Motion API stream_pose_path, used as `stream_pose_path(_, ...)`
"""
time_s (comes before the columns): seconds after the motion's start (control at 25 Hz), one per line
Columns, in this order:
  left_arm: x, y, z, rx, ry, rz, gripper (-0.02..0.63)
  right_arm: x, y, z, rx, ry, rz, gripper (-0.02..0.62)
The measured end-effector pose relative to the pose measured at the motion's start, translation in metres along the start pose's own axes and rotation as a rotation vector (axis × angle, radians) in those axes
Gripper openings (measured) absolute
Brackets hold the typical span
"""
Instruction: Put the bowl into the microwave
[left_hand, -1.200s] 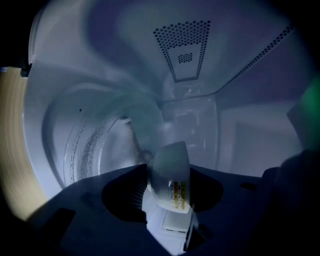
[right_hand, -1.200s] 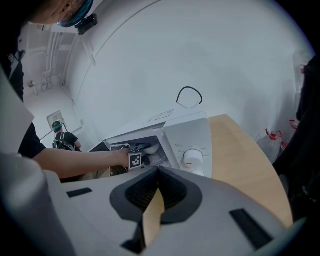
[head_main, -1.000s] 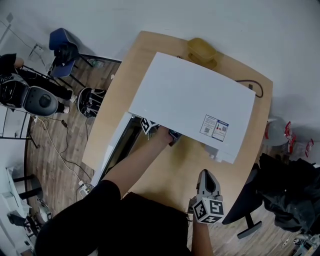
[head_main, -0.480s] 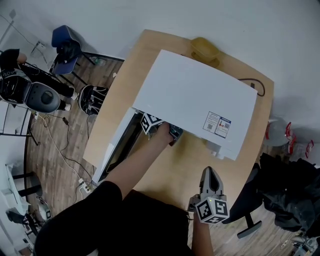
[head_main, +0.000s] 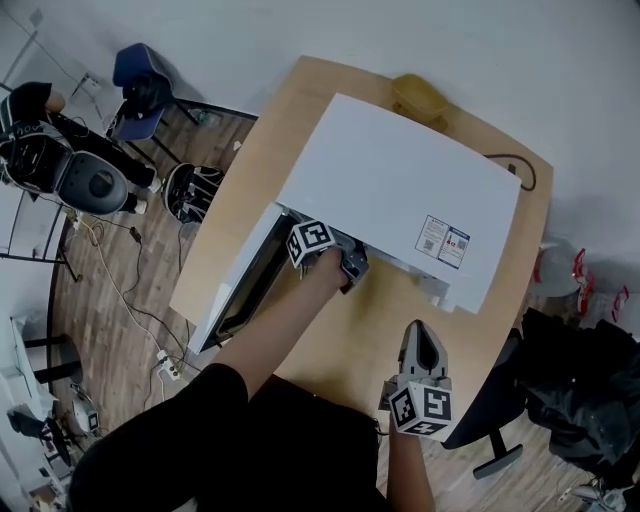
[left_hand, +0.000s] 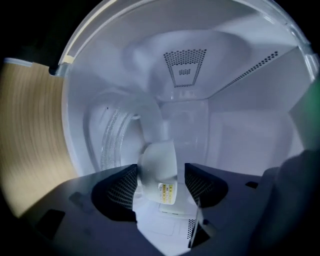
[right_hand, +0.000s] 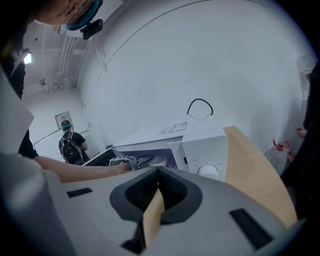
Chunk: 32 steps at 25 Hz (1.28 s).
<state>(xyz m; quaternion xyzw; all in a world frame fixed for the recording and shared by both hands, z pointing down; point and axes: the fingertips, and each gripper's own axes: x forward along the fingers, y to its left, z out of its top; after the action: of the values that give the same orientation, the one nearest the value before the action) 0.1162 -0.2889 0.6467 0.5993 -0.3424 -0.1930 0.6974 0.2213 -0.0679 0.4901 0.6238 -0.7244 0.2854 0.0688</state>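
The white microwave (head_main: 400, 190) stands on the wooden table (head_main: 370, 340) with its door (head_main: 245, 285) swung open to the left. My left gripper (head_main: 345, 262) reaches into the oven's mouth. In the left gripper view the white bowl (left_hand: 159, 150) rests inside the cavity beside the glass turntable (left_hand: 112, 135). It sits between the jaws of the left gripper (left_hand: 160, 172), which are opening; a gap shows at the right pad (left_hand: 200, 182). My right gripper (head_main: 420, 335) hovers over the table's near edge, shut and empty, pointing at the microwave (right_hand: 205, 145).
A yellow container (head_main: 420, 97) sits behind the microwave at the table's far edge. A black cable (head_main: 520, 175) loops off the back right corner. A dark chair (head_main: 500, 420) stands at the table's right. A person with a backpack (right_hand: 70, 145) stands far off.
The head view has shifted a little. My left gripper stays at the oven's mouth, drawn back slightly. The right gripper has hardly moved.
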Motion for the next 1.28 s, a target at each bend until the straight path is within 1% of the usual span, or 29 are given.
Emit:
stream_pose_path(0.08,-0.005,-0.002,-0.004,0.005,-0.004,0.002,0.273,0.006,-0.001,0.003,-0.028,-0.005,-0.011,0.06)
stream_pose_path(0.24,-0.012,-0.001,-0.002,-0.015,-0.028,-0.009,0.273,0.025,0.003,0.003,-0.077,-0.005,-0.019,0.06)
stream_pose_path(0.44,-0.017,0.001,-0.006,-0.03,-0.027,-0.019,0.275,0.046,0.016,-0.002,-0.13,0.016,0.003,0.06)
stream_pose_path(0.92,-0.026,0.001,-0.009,-0.044,-0.016,-0.044,0.285,0.086,0.023,-0.008,-0.147,0.052,0.046,0.06)
stream_pose_path(1.12,-0.027,0.0,-0.012,-0.007,0.017,-0.036,0.301,0.095,0.028,-0.012,-0.163,0.063,0.064,0.061)
stream_pose_path(1.28,-0.029,-0.001,-0.013,-0.026,0.019,-0.05,0.304,0.099,0.032,-0.015,-0.173,0.066,0.071,0.061)
